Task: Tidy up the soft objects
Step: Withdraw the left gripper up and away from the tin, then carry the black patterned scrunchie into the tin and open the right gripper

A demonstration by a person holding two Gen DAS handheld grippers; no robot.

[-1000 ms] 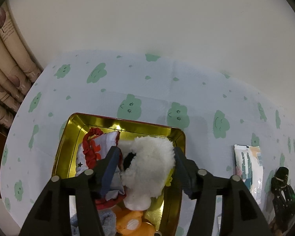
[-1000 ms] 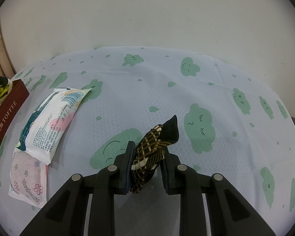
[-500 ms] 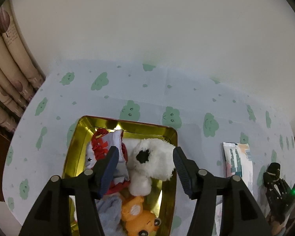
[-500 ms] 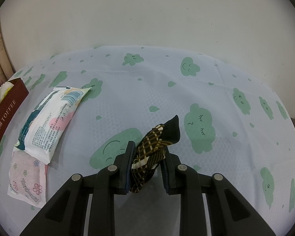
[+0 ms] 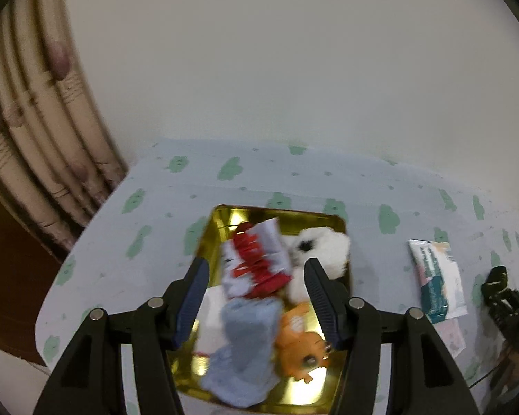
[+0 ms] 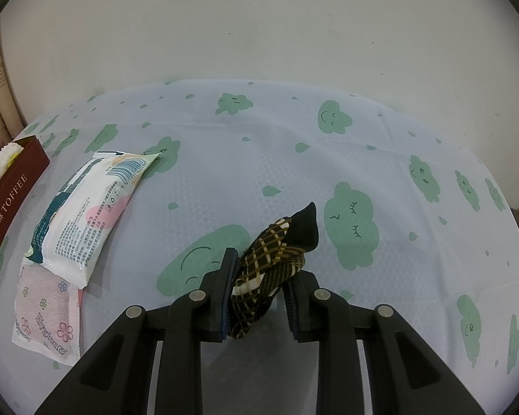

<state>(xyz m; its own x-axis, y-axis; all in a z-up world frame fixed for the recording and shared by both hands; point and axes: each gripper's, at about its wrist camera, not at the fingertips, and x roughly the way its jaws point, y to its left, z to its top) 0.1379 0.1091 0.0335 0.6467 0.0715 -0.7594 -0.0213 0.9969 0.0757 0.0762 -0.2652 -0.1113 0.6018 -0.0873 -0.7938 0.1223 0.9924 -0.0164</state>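
The right gripper [image 6: 257, 288] is clamping a plaid sock [image 6: 270, 269] above the table; only its view is showing "TOFFEE" on the tin [image 6: 7, 204]. The left gripper [image 5: 256, 297] is hovering wide open, empty, over the tin's toys [image 5: 256, 263].

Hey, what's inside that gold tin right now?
In the gold tin: a white plush, a red and white cloth item, a pale blue sock and an orange plush. They overlap, so anything beneath them is hidden.
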